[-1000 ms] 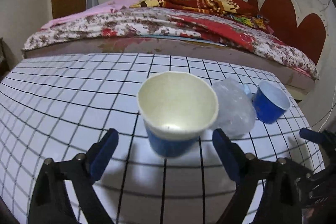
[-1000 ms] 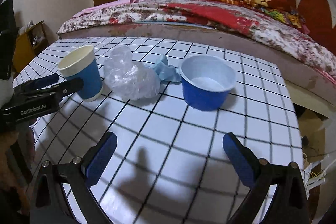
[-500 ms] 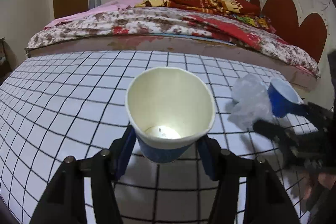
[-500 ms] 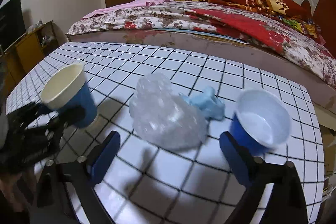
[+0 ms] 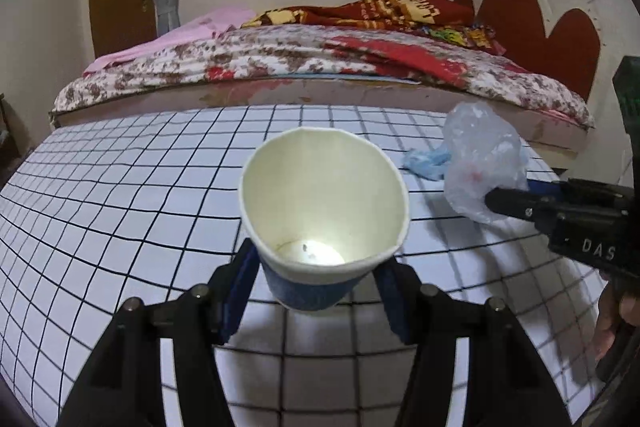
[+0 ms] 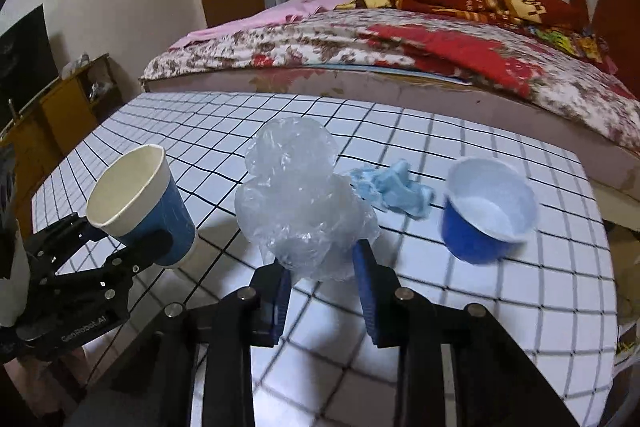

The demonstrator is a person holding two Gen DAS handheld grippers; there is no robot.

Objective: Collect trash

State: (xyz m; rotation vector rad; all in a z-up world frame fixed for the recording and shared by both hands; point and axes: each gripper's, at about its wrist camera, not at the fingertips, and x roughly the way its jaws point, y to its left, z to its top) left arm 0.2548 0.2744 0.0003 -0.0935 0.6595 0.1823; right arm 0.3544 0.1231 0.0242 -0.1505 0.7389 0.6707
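My left gripper (image 5: 316,283) is shut on a paper cup (image 5: 324,211), blue outside and white inside, and holds it tilted just above the table; the same cup (image 6: 140,203) shows at the left of the right wrist view. A crumpled clear plastic bag (image 6: 304,203) sits between the blue pads of my right gripper (image 6: 320,267), whose jaws are closing and squeeze its lower part. In the left wrist view the bag (image 5: 484,163) hangs at the tip of the right gripper (image 5: 516,203). A crumpled light-blue tissue (image 6: 394,187) and a short blue cup (image 6: 488,207) stay on the table.
The table (image 6: 460,307) wears a white cloth with a black grid; its right edge lies just past the short blue cup. A bed (image 6: 400,43) with flowered and red covers runs along the far side. A wooden shelf (image 6: 60,107) stands at the left.
The left gripper closed on the paper cup and raised it off the table. The right gripper moved left from the short blue cup to the plastic bag and closed around it.
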